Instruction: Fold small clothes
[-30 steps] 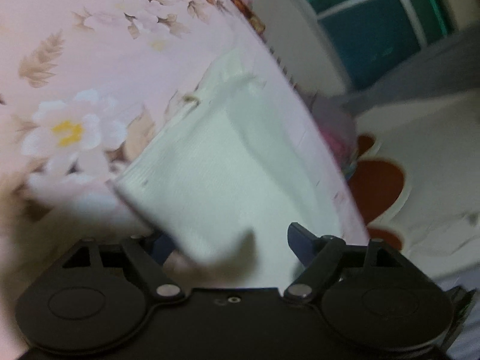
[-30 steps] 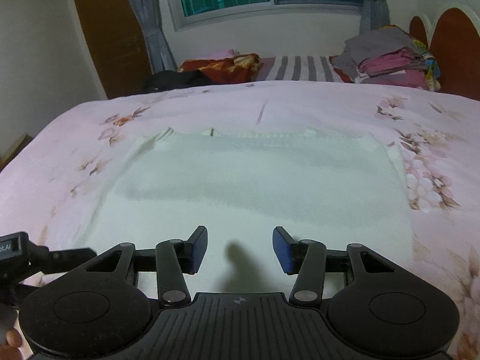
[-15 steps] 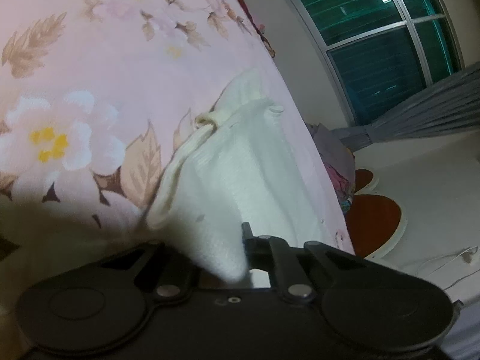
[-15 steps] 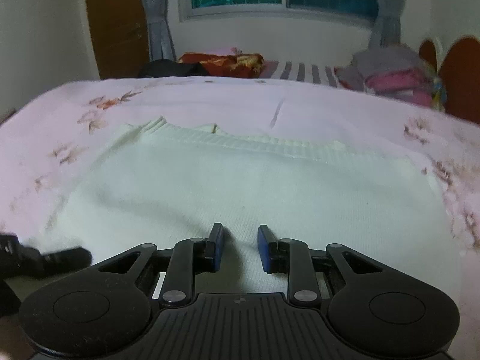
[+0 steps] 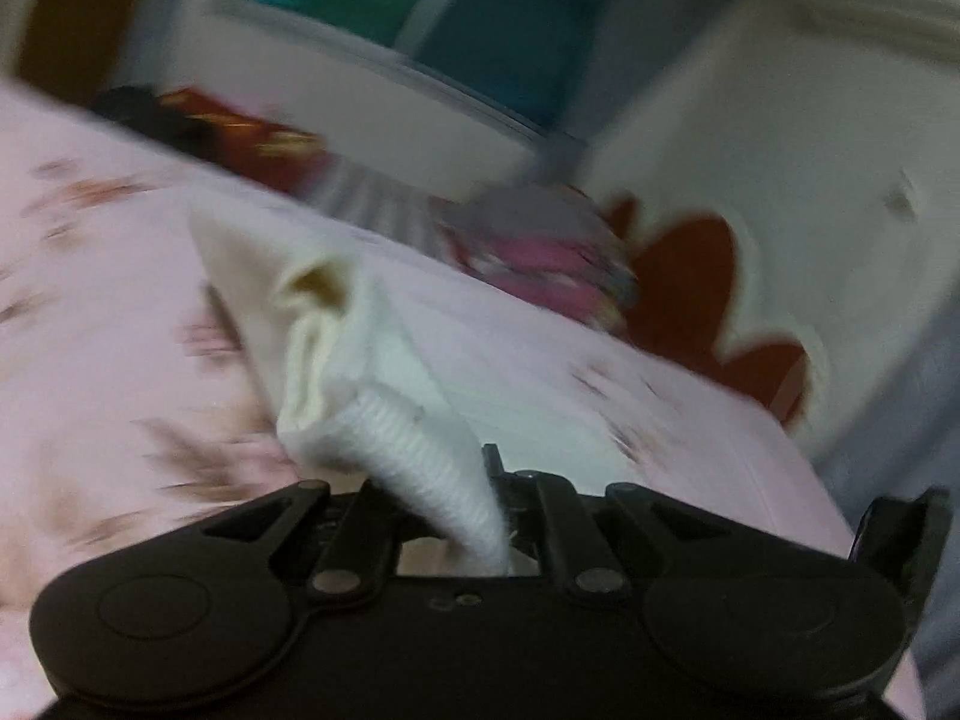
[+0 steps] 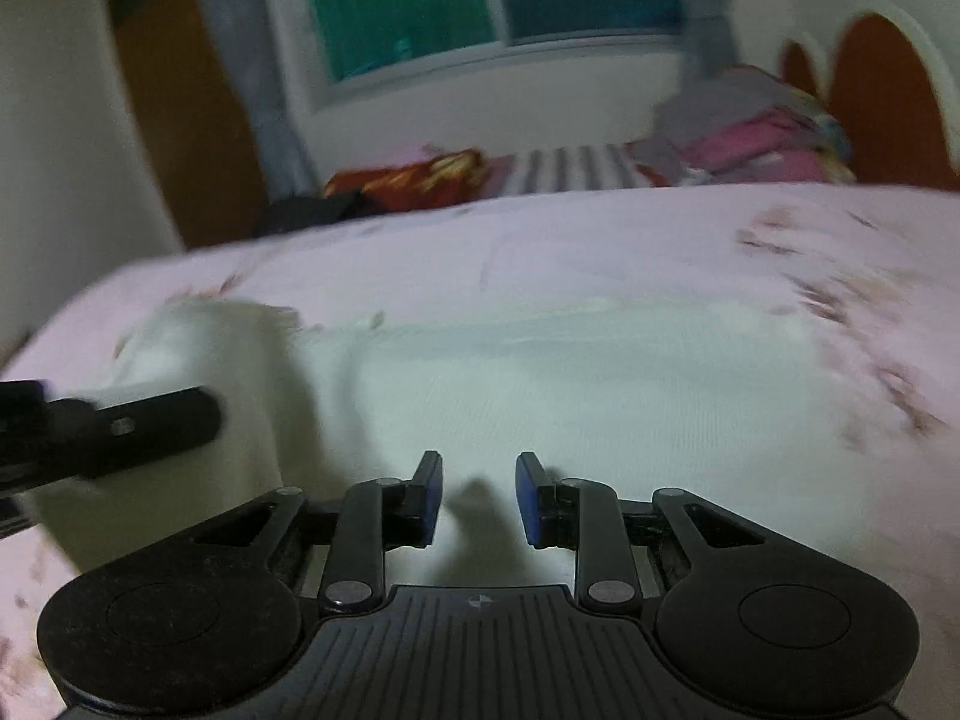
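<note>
The left gripper point(image 5: 489, 516), bottom centre of the left view, has its jaws pressed together on the ribbed edge of the white garment point(image 5: 384, 396). The pinched cloth rises from the bed point(image 5: 108, 312) as a bunched ridge running toward the upper left of the frame. Gripping at the ribbed edge appears intended to let the whole side of the garment be carried over in one move.

The right gripper point(image 6: 479, 498), bottom centre of the right view, has its jaws spread with nothing between them. It sits low over the near part of the garment point(image 6: 600, 396). Judged from this position, it is placed to steady the flat cloth or to take the near edge while the other side is turned.

The right view shows what the left view does not: most of the garment lies flat across the middle of the frame, with only its left portion lifted beside the left gripper point(image 6: 108, 426) at the left edge. The left view alone shows the pinch itself and the layers folded at the raised edge. Both views are blurred, so fine detail is unclear.
</note>
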A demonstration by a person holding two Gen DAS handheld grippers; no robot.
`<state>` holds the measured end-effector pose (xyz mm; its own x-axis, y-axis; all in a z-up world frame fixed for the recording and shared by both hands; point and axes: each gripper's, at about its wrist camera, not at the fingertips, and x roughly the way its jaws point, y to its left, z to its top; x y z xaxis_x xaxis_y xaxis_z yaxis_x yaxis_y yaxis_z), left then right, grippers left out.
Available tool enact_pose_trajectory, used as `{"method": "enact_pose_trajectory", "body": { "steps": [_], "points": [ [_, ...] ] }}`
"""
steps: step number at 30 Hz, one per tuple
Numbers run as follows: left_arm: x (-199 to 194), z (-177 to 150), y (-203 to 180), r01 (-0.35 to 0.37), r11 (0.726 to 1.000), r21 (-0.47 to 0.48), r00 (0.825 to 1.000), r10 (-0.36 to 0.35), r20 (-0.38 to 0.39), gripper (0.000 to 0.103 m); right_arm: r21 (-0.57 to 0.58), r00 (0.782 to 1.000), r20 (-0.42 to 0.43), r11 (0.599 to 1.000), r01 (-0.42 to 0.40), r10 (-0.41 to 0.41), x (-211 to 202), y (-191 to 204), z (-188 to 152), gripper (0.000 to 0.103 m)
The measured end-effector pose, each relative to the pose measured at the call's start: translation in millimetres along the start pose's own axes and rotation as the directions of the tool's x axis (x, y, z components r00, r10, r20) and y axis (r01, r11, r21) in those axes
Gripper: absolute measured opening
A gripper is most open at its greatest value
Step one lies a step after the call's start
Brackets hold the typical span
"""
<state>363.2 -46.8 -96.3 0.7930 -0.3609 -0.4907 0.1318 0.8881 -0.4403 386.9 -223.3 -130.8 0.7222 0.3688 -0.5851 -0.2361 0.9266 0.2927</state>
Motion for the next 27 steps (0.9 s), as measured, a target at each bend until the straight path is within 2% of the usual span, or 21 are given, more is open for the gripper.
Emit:
{"method": "enact_pose_trajectory", "body": {
  "steps": [4, 7, 8, 10, 11, 12, 13, 15, 16, 17, 19, 20, 23, 27],
  "points": [
    [33, -20, -54, 0.079, 0.986, 0.144, 0.99, -0.061, -0.129, 0.006, 0.084, 0.999, -0.003, 0.996, 0.041, -0.041, -36, -47, 0, 0.026],
    [54, -50, -78, 0.115, 0.968, 0.223, 0.976, -0.068, -0.208, 0.007, 0.127, 0.995, -0.002, 0.987, 0.099, -0.099, -64, -83, -7, 0.026],
    [60, -61, -84, 0.123, 0.961, 0.246, 0.969, -0.063, -0.24, 0.007, 0.147, 0.993, -0.005, 0.982, 0.115, -0.116, -72, -94, -9, 0.026],
    [75, -79, -93, 0.143, 0.945, 0.294, 0.946, -0.043, -0.321, 0.015, 0.194, 0.991, -0.014, 0.972, 0.133, -0.133, -83, -115, -13, 0.026],
    [73, -86, -96, 0.129, 0.936, 0.327, 0.955, -0.029, -0.294, 0.016, 0.213, 0.991, -0.017, 0.968, 0.136, -0.136, -87, -123, -14, 0.026],
    [71, -88, -98, 0.126, 0.929, 0.349, 0.962, -0.028, -0.272, 0.027, 0.231, 0.991, -0.015, 0.964, 0.134, -0.134, -91, -128, -14, 0.026],
    [69, -90, -103, 0.142, 0.923, 0.357, 0.959, -0.039, -0.281, 0.042, 0.242, 0.991, -0.012, 0.961, 0.13, -0.131, -95, -133, -14, 0.026],
    [63, -91, -108, 0.185, 0.923, 0.337, 0.947, -0.076, -0.314, 0.064, 0.256, 0.994, -0.001, 0.96, 0.11, -0.114, -99, -138, -10, 0.027],
    [58, -92, -108, 0.205, 0.92, 0.333, 0.942, -0.093, -0.322, 0.065, 0.265, 0.995, 0.005, 0.96, 0.094, -0.099, -100, -139, -6, 0.03],
    [53, -93, -110, 0.231, 0.915, 0.332, 0.936, -0.116, -0.333, 0.065, 0.275, 0.996, 0.008, 0.958, 0.083, -0.089, -101, -140, -5, 0.052],
    [43, -93, -110, 0.273, 0.901, 0.338, 0.922, -0.146, -0.358, 0.065, 0.305, 0.998, 0.019, 0.951, 0.044, -0.052, -101, -144, 1, 0.08],
    [37, -91, -106, 0.284, 0.899, 0.334, 0.919, -0.155, -0.363, 0.065, 0.313, 0.999, 0.023, 0.95, 0.017, -0.026, -102, -145, 2, 0.08],
    [19, -78, -83, 0.257, 0.922, 0.291, 0.933, -0.158, -0.323, 0.065, 0.352, 1.0, 0.006, 0.936, -0.01, 0.008, -90, -146, 5, 0.08],
    [8, -47, -52, 0.163, 0.964, 0.211, 0.966, -0.112, -0.233, 0.065, 0.439, 0.999, -0.018, 0.898, -0.03, 0.042, -66, -156, 8, 0.079]
  ]
}}
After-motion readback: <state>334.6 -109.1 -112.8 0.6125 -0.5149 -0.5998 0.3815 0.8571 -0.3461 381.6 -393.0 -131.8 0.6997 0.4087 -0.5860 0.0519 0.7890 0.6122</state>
